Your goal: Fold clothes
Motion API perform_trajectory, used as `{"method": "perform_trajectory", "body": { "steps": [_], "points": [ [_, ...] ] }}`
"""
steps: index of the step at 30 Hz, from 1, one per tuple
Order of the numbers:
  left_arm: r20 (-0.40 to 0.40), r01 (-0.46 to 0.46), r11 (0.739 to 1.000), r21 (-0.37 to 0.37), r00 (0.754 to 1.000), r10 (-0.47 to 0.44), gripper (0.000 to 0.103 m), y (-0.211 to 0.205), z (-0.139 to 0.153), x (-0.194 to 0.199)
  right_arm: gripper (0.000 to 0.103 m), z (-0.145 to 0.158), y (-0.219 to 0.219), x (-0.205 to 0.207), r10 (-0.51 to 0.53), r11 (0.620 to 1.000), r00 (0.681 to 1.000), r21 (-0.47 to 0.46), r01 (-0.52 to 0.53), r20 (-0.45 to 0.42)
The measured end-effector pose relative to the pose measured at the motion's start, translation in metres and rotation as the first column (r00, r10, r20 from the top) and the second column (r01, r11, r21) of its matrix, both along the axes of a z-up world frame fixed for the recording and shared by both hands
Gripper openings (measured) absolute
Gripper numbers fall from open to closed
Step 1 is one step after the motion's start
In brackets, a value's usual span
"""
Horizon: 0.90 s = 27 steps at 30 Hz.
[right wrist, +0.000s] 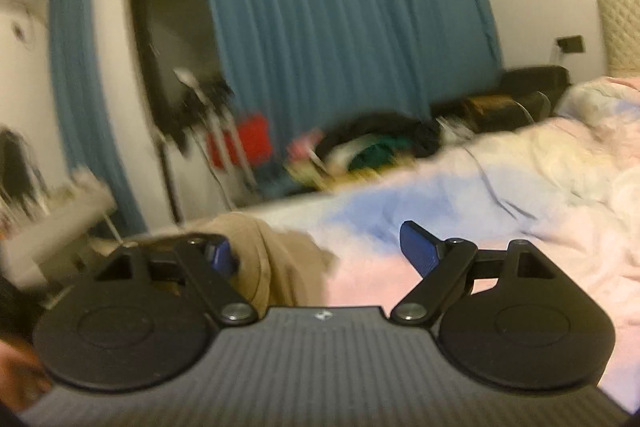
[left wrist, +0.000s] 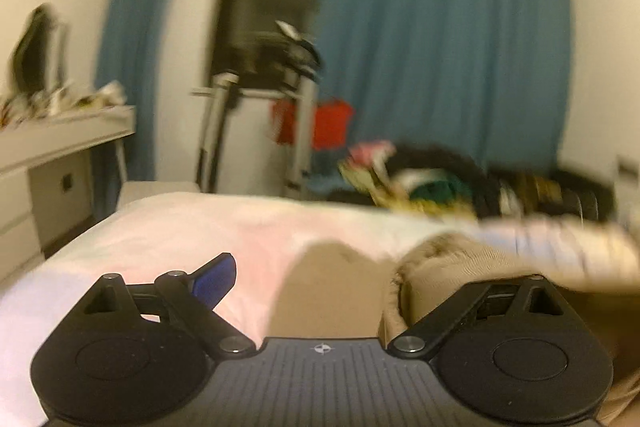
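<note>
Here both grippers, left gripper [left wrist: 320, 279] and right gripper [right wrist: 320, 251], had jaws apart; tan garment [right wrist: 276, 259] lay at nine o'clock on the bed [right wrist: 520, 187], likely awaiting a grasp.

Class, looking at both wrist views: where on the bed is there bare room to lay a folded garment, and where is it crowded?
Free: the pink bedspread left of the tan garment, toward the white desk. Crowded: the clothes pile beyond the bed's far edge, and the rumpled duvet on the right.

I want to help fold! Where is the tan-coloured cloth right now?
The tan cloth lies on the pink bed cover, between the open fingers of the left gripper in its view; in the right wrist view it lies lower left, by the right gripper's left finger.
</note>
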<state>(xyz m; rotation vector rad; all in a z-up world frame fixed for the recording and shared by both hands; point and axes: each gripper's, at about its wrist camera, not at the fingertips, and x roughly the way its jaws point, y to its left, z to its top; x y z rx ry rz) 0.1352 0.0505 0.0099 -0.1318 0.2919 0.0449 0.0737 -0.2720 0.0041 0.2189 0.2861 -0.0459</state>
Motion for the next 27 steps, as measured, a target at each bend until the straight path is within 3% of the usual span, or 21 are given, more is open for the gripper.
{"method": "perform_trajectory", "body": {
  "steps": [2, 5, 9, 14, 19, 23, 27],
  "points": [
    [0.033, -0.052, 0.998, -0.022, 0.998, 0.053, 0.096, 0.012, 0.010, -0.013, 0.084, -0.009, 0.005, 0.010, 0.005, 0.999, 0.996, -0.048, -0.010, -0.089],
    [0.078, -0.111, 0.993, -0.043, 0.990, 0.114, 0.096, 0.027, 0.022, -0.036, 0.084, -0.018, 0.008, 0.017, 0.039, 0.999, 0.988, -0.014, -0.042, -0.150],
    [0.098, -0.102, 0.993, -0.055, 0.989, 0.107, 0.096, 0.034, 0.034, -0.059, 0.084, -0.027, 0.011, 0.023, 0.072, 0.997, 0.976, 0.024, -0.068, -0.206],
    [0.131, -0.091, 0.995, 0.031, 0.988, 0.086, 0.096, 0.014, 0.039, -0.089, 0.084, -0.019, 0.008, 0.014, -0.008, 0.999, 0.996, 0.033, 0.011, -0.084],
    [0.119, -0.063, 0.995, 0.076, 0.991, 0.053, 0.096, 0.001, 0.031, -0.106, 0.084, -0.005, 0.000, 0.001, -0.058, 0.996, 0.996, 0.064, 0.053, 0.064],
    [0.057, -0.063, 0.994, 0.091, 0.997, 0.058, 0.096, -0.003, 0.018, -0.115, 0.084, 0.000, 0.003, -0.006, -0.066, 0.997, 0.990, 0.051, 0.060, 0.128],
    [-0.048, -0.078, 0.993, 0.085, 0.995, 0.082, 0.096, -0.002, 0.005, -0.108, 0.084, 0.001, 0.003, -0.007, -0.066, 0.997, 0.988, 0.050, 0.060, 0.136]
  ]
}}
